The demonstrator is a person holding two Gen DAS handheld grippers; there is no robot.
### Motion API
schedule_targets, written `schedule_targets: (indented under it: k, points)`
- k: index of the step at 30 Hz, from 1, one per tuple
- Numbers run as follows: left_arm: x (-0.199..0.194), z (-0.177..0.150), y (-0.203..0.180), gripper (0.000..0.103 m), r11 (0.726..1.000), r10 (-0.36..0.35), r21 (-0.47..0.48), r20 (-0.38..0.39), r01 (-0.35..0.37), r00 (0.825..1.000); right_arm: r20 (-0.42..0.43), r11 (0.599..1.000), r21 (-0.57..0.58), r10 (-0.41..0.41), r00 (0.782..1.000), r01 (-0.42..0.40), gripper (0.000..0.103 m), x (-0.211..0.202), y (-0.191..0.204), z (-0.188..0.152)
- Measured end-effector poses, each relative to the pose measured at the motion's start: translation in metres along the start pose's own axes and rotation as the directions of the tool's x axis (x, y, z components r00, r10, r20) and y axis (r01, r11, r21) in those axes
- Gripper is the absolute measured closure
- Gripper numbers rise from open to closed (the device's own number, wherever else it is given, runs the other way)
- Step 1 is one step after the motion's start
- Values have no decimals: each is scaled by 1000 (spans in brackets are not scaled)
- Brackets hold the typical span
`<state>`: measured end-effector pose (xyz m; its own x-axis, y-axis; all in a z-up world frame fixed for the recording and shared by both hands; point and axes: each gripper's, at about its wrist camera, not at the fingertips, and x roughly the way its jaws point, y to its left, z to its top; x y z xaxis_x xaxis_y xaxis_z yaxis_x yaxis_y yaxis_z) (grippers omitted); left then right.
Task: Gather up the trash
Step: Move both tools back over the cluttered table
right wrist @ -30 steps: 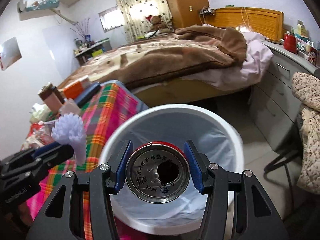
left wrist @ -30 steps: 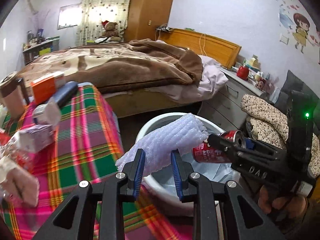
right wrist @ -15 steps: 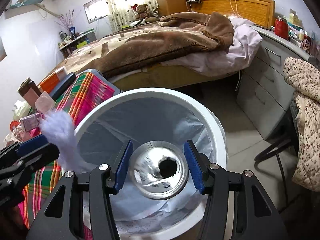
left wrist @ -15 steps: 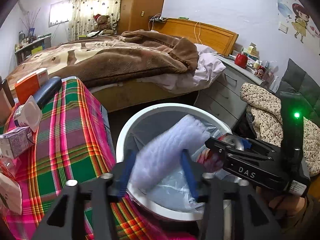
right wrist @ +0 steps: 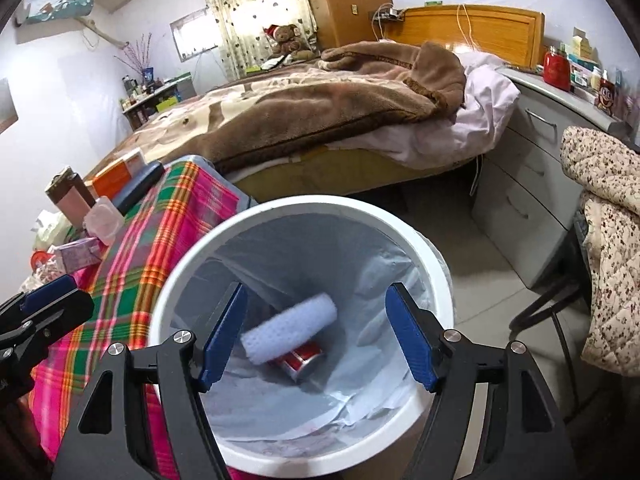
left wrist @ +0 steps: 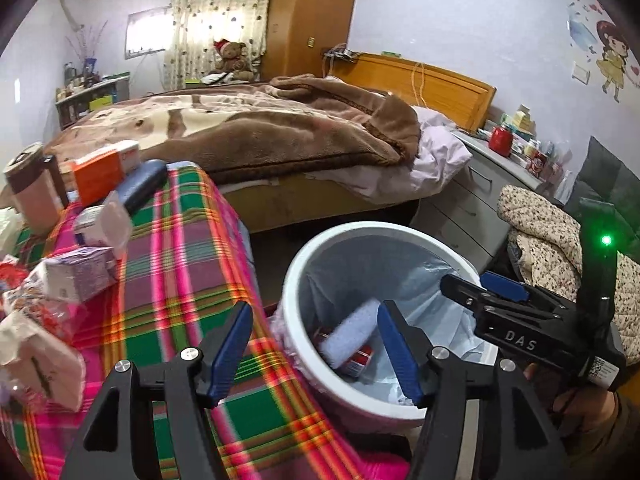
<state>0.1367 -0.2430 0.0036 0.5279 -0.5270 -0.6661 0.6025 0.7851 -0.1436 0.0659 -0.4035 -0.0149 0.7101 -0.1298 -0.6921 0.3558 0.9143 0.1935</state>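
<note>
While both grippers hang with fingers spread and empty, the left gripper (left wrist: 314, 350) and right gripper (right wrist: 316, 338) frame the white round plastic bin (right wrist: 436, 276) at lower centre. Inside it, the pale lilac foam roll (right wrist: 290, 326) lies across the red metal can (right wrist: 304, 360).

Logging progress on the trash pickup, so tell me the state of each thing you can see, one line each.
Left tongs: open, empty, above the bin's rim.
Right tongs: open, empty, over the bin.
Trash bin: upright, lined with a bag.
Foam roll: inside the bin, lying on the can.
Red can: inside the bin, on its side.
Plaid table: boxes and packets on it.
</note>
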Motion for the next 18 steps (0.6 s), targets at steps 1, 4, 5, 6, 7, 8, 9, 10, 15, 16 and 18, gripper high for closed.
schedule_targets:
  k: [1, 4, 5, 6, 7, 8, 9, 10, 15, 16, 18]
  points:
    - [-5, -1, 4, 39, 1000, 10, -8, 7, -10, 1000, 5, 1000, -2, 5, 1000, -5, 30, -1, 3, 0]
    - [-18, -4, 14, 39, 999, 51, -10, 29, -51, 998, 25, 1000, -13, 24, 999, -24, 30, -7, 14, 0]
    - [-22, -6, 18, 39, 998, 65, -14, 33, -64, 997, 29, 999, -20, 33, 999, -32, 30, -8, 19, 0]
    - [-25, -7, 22, 39, 997, 74, -19, 34, -73, 997, 35, 999, -28, 41, 999, -40, 30, -10, 24, 0]
    - [-30, -8, 27, 39, 996, 81, -28, 40, -80, 996, 39, 998, -35, 47, 998, -46, 30, -11, 29, 0]
    - [-34, -9, 31, 38, 995, 91, -32, 45, -90, 995, 44, 997, -47, 57, 997, -55, 30, -12, 35, 1]
    - [-39, -11, 36, 38, 994, 110, -34, 54, -108, 992, 50, 996, -57, 67, 996, -65, 30, -13, 41, 1]
    - [-43, -11, 39, 39, 992, 122, -37, 59, -120, 991, 53, 995, -64, 75, 996, -72, 30, -13, 45, 1]
    - [-63, -18, 66, 38, 982, 181, -65, 78, -176, 980, 56, 988, -105, 122, 991, -116, 30, -11, 70, 1]
    - [-65, -19, 70, 38, 980, 193, -72, 80, -188, 978, 56, 986, -113, 131, 990, -125, 30, -11, 75, 1]
    - [-71, -21, 81, 38, 974, 214, -89, 80, -207, 974, 56, 981, -131, 151, 987, -143, 30, -9, 86, 1]
